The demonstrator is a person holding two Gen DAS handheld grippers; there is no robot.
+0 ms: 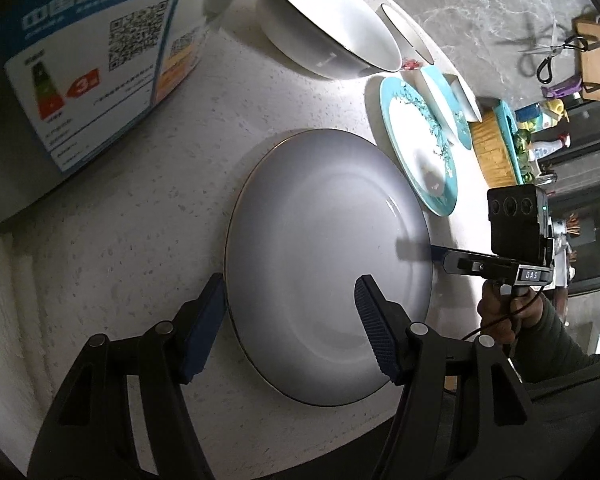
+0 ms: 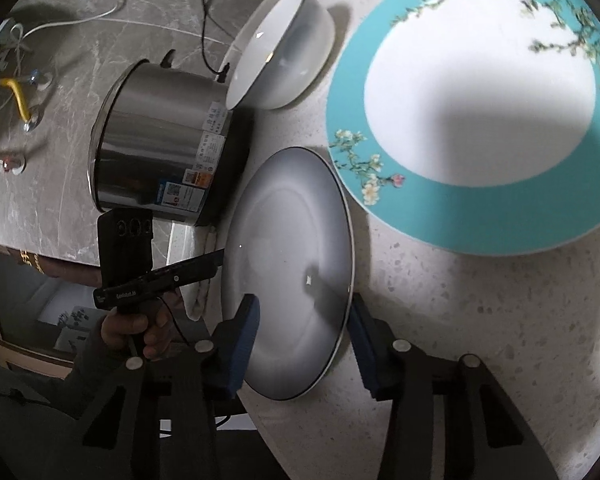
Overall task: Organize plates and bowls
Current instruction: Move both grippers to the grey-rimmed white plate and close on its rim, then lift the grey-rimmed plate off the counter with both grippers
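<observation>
Speckled pale stone is forming the surface [image 1: 140, 216], and a grey plate [image 1: 324, 276] is lying flat on it, straight ahead of both tools. From the left wrist view, the left tool [image 1: 288, 320] is straddling the plate's near rim: one blue pad is sitting outside the edge, level with the surface, the other is hanging over the plate's inner slope. Its jaws are standing about half open, and whether the pads are pressing on the rim I cannot tell. From the right wrist view, the right tool [image 2: 300, 332] is straddling the opposite rim of the same plate in the same way, one pad over the plate, one outside it, jaws partly open, contact again unclear.

Beyond the plate from the left tool, a white bowl [image 1: 324, 24] is sitting upright, and just beside the plate a teal-rimmed floral plate [image 1: 420, 148] is lying flat. To the left tool's far left a steel cooker [image 1: 80, 80] with a blue label is standing close to the grey plate. A hand [image 1: 500, 316] is gripping the right tool's handle.
</observation>
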